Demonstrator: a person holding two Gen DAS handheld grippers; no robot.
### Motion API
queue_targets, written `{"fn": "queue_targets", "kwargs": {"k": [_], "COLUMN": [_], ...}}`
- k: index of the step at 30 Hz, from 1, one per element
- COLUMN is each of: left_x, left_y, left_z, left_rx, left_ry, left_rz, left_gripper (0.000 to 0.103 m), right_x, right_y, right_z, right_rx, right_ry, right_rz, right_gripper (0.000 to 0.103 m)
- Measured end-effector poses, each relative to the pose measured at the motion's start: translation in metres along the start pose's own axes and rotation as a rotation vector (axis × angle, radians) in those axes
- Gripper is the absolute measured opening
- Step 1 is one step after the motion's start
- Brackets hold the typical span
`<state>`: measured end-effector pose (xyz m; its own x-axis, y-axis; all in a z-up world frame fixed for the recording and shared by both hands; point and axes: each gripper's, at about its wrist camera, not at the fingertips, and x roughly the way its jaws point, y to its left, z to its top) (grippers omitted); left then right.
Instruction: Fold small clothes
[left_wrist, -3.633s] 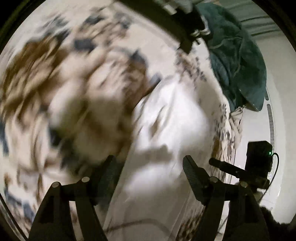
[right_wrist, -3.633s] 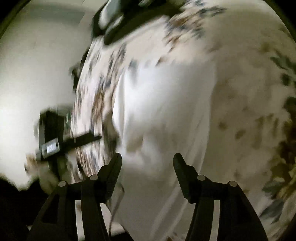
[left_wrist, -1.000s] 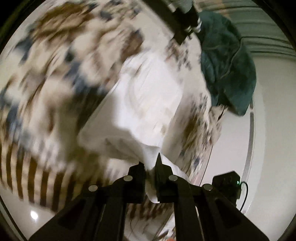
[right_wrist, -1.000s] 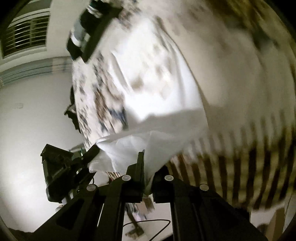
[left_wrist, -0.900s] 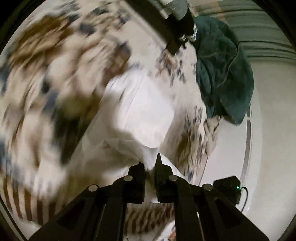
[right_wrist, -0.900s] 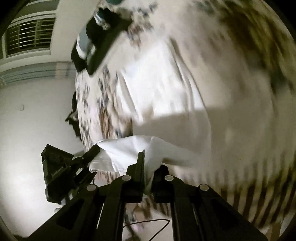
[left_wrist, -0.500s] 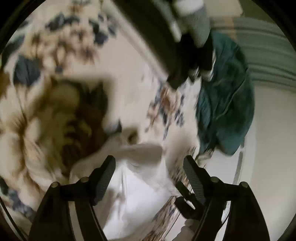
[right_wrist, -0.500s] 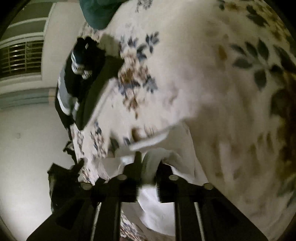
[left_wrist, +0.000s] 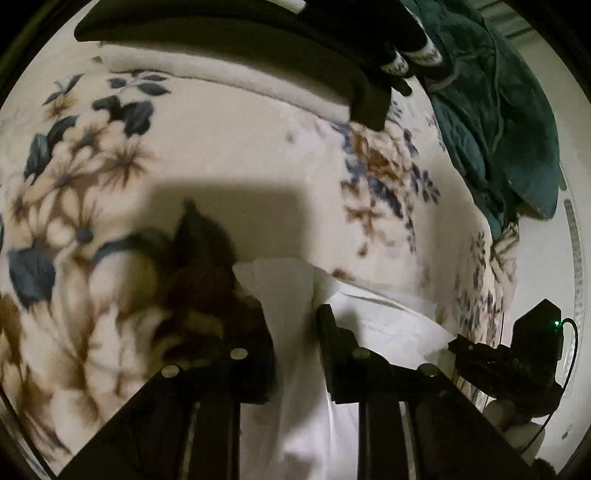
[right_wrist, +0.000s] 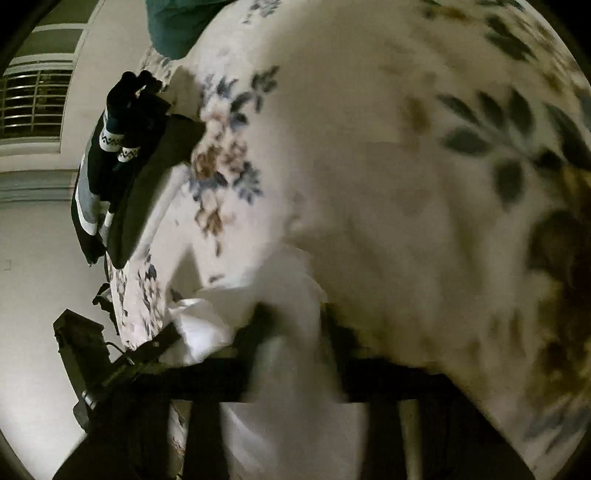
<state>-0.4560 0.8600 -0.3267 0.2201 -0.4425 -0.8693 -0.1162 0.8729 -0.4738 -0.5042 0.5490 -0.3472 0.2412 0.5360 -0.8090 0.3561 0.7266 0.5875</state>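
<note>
A small white garment (left_wrist: 373, 317) lies on the floral blanket (left_wrist: 229, 155), folded over on itself. In the left wrist view my left gripper (left_wrist: 291, 314) stands low over it with a fold of white cloth between its fingers, which are partly apart. In the right wrist view the garment (right_wrist: 291, 295) shows blurred between the fingers of my right gripper (right_wrist: 291, 317), which are also a little apart. The right gripper's body shows at the right edge of the left wrist view (left_wrist: 517, 354), and the left gripper's body at the lower left of the right wrist view (right_wrist: 122, 362).
A stack of folded dark clothes (left_wrist: 258, 40) with black patterned socks (left_wrist: 410, 55) on top lies at the far edge of the blanket. It also shows in the right wrist view (right_wrist: 125, 166). A teal quilt (left_wrist: 498, 110) lies at the far right. White floor (right_wrist: 33, 295) lies beyond the bed edge.
Both grippers carried the garment's near edge forward over the rest, then came down low on the blanket. The left jaws opened wide, then narrowed. The right jaws have parted.
</note>
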Motion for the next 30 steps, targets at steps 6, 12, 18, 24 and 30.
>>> {"fn": "queue_targets", "kwargs": {"k": [6, 12, 18, 24, 30], "left_x": [0.008, -0.004, 0.003, 0.005, 0.004], "left_y": [0.035, 0.030, 0.028, 0.024, 0.013], "left_z": [0.017, 0.006, 0.004, 0.013, 0.012], "left_rx": [-0.203, -0.155, -0.123, -0.120, -0.085], "left_ry": [0.039, 0.052, 0.075, 0.080, 0.077], "left_rz": [-0.097, -0.095, -0.067, -0.058, -0.068], "left_gripper": [0.023, 0.053, 0.053, 0.053, 0.051], "right_x": [-0.009, -0.032, -0.007, 0.016, -0.017], "right_y": [0.005, 0.016, 0.029, 0.027, 0.022], "right_z": [0.021, 0.011, -0.003, 0.053, 0.040], "right_rx": [0.004, -0.104, -0.233, -0.069, -0.066], "right_ry": [-0.086, -0.072, 0.068, -0.062, -0.007], "right_rz": [-0.154, -0.121, -0.159, -0.177, -0.031], "right_gripper": [0.022, 0.045, 0.045, 0.045, 0.045]}}
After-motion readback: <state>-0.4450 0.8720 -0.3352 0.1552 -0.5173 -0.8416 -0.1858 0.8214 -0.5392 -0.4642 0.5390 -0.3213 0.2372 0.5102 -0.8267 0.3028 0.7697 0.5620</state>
